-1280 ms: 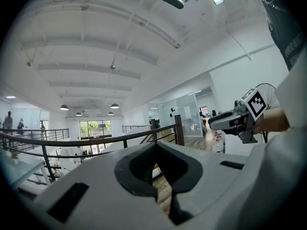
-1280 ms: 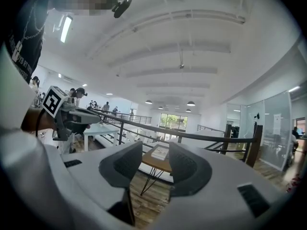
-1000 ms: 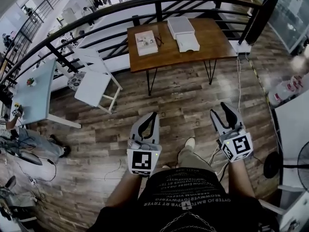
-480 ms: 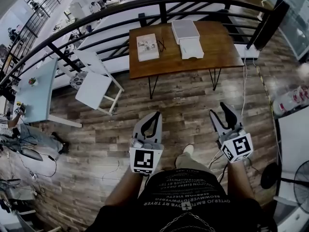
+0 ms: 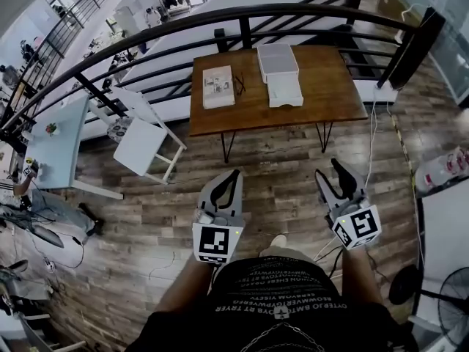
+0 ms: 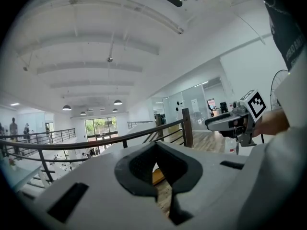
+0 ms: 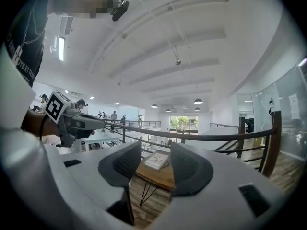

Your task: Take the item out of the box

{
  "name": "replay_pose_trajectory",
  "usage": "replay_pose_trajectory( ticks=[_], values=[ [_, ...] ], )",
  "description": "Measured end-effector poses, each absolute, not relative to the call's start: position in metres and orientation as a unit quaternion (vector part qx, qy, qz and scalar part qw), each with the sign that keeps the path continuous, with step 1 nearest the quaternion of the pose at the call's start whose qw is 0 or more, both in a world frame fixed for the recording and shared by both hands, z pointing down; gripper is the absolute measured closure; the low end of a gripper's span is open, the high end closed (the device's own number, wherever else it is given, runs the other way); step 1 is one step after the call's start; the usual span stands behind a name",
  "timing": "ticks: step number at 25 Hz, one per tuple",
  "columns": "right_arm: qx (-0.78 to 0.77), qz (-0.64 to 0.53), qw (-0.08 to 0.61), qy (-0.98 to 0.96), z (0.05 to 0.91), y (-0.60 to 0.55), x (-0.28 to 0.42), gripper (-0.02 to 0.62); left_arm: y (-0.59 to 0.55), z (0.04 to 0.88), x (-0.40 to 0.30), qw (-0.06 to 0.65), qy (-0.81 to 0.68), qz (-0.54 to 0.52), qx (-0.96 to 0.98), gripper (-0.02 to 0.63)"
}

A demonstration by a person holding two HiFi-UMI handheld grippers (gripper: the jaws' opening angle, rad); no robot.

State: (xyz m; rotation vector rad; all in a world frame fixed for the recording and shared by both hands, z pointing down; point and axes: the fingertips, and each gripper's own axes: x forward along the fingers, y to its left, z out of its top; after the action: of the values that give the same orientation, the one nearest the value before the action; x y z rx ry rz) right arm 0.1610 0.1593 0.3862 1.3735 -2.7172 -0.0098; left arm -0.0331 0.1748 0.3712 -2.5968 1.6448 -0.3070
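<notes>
A wooden table [image 5: 322, 101] stands ahead by the black railing. On it lie a flat printed box [image 5: 218, 86], a white closed box [image 5: 277, 58] and a second white box [image 5: 284, 90] in front of that. Both grippers are held low in front of the person, well short of the table. My left gripper [image 5: 233, 174] has its tips together with nothing between them [image 6: 154, 147]. My right gripper [image 5: 330, 171] stands open and empty; between its jaws [image 7: 155, 153] I see the table and the printed box [image 7: 157, 160].
A black curved railing [image 5: 146, 29] runs behind the table. A white chair [image 5: 139, 141] stands to the left, a pale blue table [image 5: 55, 149] further left. Cables [image 5: 366, 145] trail over the wooden floor at right, and a fan [image 5: 451, 299] stands at the lower right.
The view has shifted as the person walks forward; the table sits a little nearer and more central. Both grippers keep the same pose and jaw state.
</notes>
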Motion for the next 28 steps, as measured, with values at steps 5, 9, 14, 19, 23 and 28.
replay_pose_trajectory(
  ticks=[5, 9, 14, 19, 23, 28],
  values=[
    [0.442, -0.003, 0.039, -0.896, 0.389, 0.135, 0.190, 0.425, 0.153, 0.364, -0.008, 0.037, 0.537, -0.095, -0.837, 0.600],
    [0.442, 0.001, 0.035, -0.897, 0.390, 0.118, 0.199, 0.423, 0.145, 0.372, -0.006, 0.028, 0.545, -0.103, -0.832, 0.600],
    [0.430, 0.004, 0.043, -0.902, 0.396, 0.107, 0.194, 0.423, 0.138, 0.380, -0.008, 0.020, 0.551, -0.103, -0.828, 0.600],
    [0.425, 0.007, 0.051, -0.904, 0.397, 0.093, 0.188, 0.423, 0.128, 0.387, -0.013, 0.004, 0.552, -0.108, -0.827, 0.600],
    [0.430, 0.010, 0.052, -0.901, 0.400, 0.075, 0.179, 0.423, 0.108, 0.389, -0.021, 0.008, 0.545, -0.106, -0.832, 0.600],
    [0.429, 0.004, 0.062, -0.901, 0.401, 0.049, 0.160, 0.423, 0.073, 0.389, -0.035, 0.011, 0.541, -0.095, -0.835, 0.600]
  ],
)
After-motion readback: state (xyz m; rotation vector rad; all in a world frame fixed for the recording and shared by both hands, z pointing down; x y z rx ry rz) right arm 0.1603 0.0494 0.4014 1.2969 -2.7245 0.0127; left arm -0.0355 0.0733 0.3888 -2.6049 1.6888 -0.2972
